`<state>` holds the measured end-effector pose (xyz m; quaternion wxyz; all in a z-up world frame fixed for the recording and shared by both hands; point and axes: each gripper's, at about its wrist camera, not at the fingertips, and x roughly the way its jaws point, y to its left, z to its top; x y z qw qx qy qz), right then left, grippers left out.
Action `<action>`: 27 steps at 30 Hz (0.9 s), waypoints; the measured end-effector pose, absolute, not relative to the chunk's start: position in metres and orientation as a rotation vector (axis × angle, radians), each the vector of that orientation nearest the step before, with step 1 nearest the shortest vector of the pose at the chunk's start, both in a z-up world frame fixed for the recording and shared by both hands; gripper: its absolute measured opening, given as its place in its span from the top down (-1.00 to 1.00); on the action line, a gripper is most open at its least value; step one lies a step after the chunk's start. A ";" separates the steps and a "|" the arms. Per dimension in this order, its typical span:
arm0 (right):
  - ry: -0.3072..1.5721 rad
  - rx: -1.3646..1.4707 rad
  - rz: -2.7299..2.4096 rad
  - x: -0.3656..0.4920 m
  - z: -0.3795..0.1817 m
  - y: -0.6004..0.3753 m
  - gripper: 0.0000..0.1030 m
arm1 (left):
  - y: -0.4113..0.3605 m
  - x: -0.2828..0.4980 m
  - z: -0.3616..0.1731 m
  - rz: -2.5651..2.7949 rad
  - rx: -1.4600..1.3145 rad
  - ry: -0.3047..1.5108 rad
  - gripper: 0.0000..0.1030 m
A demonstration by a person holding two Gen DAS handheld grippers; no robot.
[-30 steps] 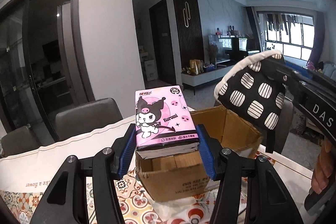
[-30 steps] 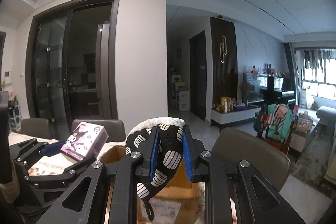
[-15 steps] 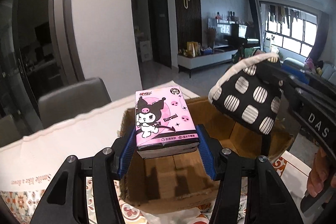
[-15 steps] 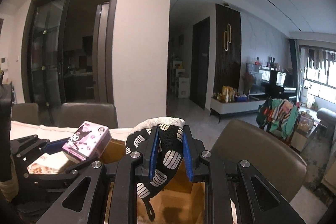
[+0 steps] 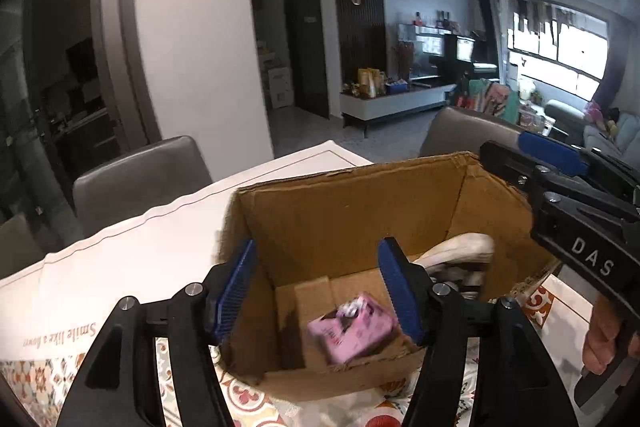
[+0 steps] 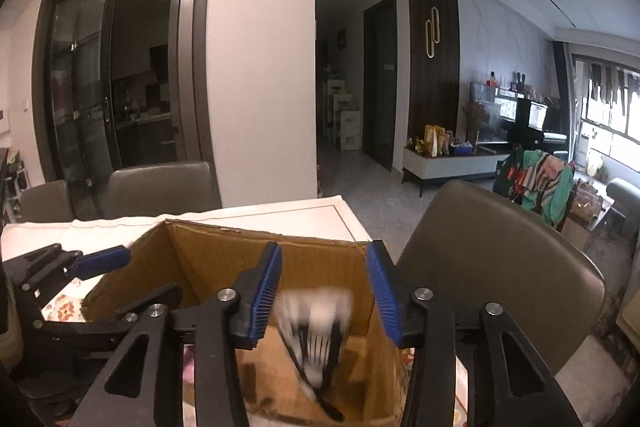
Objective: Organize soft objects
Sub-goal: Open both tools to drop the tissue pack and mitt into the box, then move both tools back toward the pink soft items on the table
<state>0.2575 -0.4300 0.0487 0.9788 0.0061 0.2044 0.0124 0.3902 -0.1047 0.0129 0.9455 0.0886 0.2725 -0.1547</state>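
An open cardboard box (image 5: 352, 199) stands on the table; it also shows in the right wrist view (image 6: 224, 251). My left gripper (image 5: 318, 291) is open and empty above the box's near side. A pink tissue pack (image 5: 352, 333), blurred, lies inside the box below it. My right gripper (image 6: 324, 297) is open and empty over the box. A black mitt with white spots (image 6: 316, 339), blurred, is inside the box beneath it; it also shows in the left wrist view (image 5: 456, 261). The right gripper's body (image 5: 568, 207) shows at the box's right rim.
The table carries a white cloth (image 5: 132, 259) and a patterned mat (image 5: 36, 379). Grey chairs stand around the table (image 5: 136, 179), (image 6: 496, 247), (image 6: 160, 187). A white wall and dark glass doors (image 6: 120, 87) lie behind.
Both grippers have opened. The pink tissue pack and the spotted mitt have dropped out of them into the box. Both views now look down into the box.
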 end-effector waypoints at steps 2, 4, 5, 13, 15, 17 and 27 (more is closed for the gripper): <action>0.413 0.015 0.023 0.256 0.051 -0.432 0.08 | -0.101 0.384 0.016 -0.308 0.170 0.552 -0.22; 0.412 0.022 0.026 0.250 0.053 -0.432 0.08 | -0.099 0.376 0.019 -0.287 0.170 0.546 -0.22; 0.410 0.021 0.026 0.246 0.055 -0.431 0.08 | -0.098 0.371 0.020 -0.280 0.169 0.542 -0.22; 0.409 0.031 0.018 0.211 0.070 -0.430 0.08 | -0.086 0.324 0.042 -0.195 0.163 0.455 -0.55; 0.406 0.037 0.022 0.202 0.074 -0.430 0.08 | -0.084 0.316 0.047 -0.185 0.164 0.441 -0.56; 0.407 0.042 0.019 0.192 0.078 -0.429 0.08 | -0.080 0.304 0.049 -0.181 0.163 0.431 -0.56; 0.368 0.060 0.016 0.137 0.089 -0.426 0.08 | -0.067 0.255 0.058 -0.165 0.158 0.402 -0.57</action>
